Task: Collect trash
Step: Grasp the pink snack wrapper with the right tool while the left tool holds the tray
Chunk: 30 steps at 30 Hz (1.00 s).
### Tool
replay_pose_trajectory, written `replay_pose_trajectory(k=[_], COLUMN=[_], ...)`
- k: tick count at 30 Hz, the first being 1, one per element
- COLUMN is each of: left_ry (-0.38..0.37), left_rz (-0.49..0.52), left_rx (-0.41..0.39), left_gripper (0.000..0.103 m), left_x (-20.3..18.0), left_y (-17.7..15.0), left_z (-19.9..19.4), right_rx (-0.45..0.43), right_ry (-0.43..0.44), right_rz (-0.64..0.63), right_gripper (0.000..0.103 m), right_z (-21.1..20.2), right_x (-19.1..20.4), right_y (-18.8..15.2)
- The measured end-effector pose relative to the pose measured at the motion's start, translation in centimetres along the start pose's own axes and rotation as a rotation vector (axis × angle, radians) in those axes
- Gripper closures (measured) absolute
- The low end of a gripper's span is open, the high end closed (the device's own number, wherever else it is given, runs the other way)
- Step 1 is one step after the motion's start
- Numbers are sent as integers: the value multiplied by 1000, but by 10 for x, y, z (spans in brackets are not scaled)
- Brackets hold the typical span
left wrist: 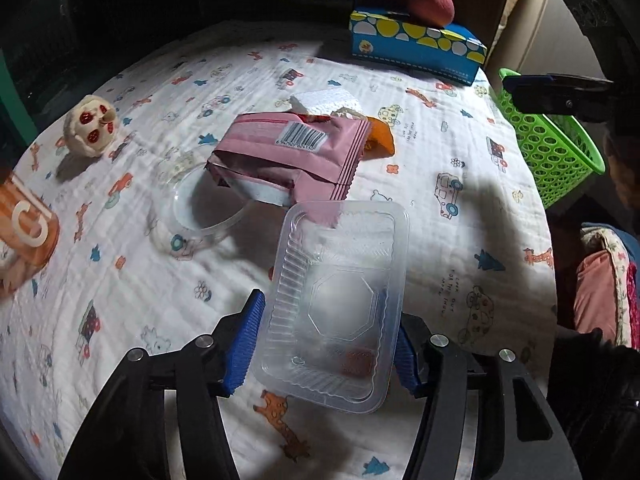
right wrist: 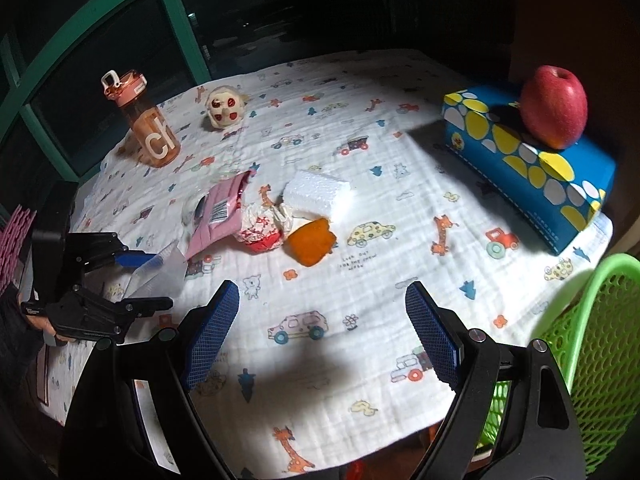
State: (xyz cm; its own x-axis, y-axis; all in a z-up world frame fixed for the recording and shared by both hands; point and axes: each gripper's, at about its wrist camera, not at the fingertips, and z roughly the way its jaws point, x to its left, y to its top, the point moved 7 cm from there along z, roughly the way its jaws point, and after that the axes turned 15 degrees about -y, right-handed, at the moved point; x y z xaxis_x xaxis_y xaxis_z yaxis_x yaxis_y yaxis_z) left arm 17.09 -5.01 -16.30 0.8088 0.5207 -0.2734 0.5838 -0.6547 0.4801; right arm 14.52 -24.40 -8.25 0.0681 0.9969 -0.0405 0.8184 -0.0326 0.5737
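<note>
The left gripper (left wrist: 324,344) clamps a clear plastic tray (left wrist: 336,304) between its blue pads (left wrist: 244,344), holding it just above the cloth (left wrist: 120,280). The right gripper (right wrist: 324,332) hangs over the near edge of the cloth with its jaws wide apart and nothing between them.

Just beyond the tray lies a pink wrapper (left wrist: 288,152), barcode up, partly resting on a clear ring (left wrist: 200,216). Behind the wrapper sit a white foam block (left wrist: 324,102) and an orange scrap (left wrist: 380,140). From the right wrist camera a crumpled red-and-white wrapper (right wrist: 262,232) shows between the pink wrapper and the orange scrap, touching the pink one.

A green basket (left wrist: 548,148) stands off the right edge of the table, close beside the right gripper. At the far right of the cloth a blue tissue box (right wrist: 528,160) carries a red apple (right wrist: 554,106) on top. Far left, an orange bottle (right wrist: 144,120) stands upright, with a small cream toy (right wrist: 224,108) near it. Dark green-framed windows (right wrist: 80,60) fill the background.
</note>
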Motion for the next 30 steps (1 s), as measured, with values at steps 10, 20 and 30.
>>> replay_pose_trajectory(k=[10,20,30], left_ry=[43,77,81], left_rz=[-132,-212,-281], left_rx=[-72,-153,-190], left_gripper=[47,47,47], left_x=[-12,-17,-13], left_y=[-22,-30,-41], left_z=[-38,-65,-70], right_rx=[-16,39,87], right_ry=[89,118,90], right_rz=[-119,-164,-236], right_gripper=[23,32,36], right_z=[27,71,107], right_x=[71,114,138], right_y=[32,59,57])
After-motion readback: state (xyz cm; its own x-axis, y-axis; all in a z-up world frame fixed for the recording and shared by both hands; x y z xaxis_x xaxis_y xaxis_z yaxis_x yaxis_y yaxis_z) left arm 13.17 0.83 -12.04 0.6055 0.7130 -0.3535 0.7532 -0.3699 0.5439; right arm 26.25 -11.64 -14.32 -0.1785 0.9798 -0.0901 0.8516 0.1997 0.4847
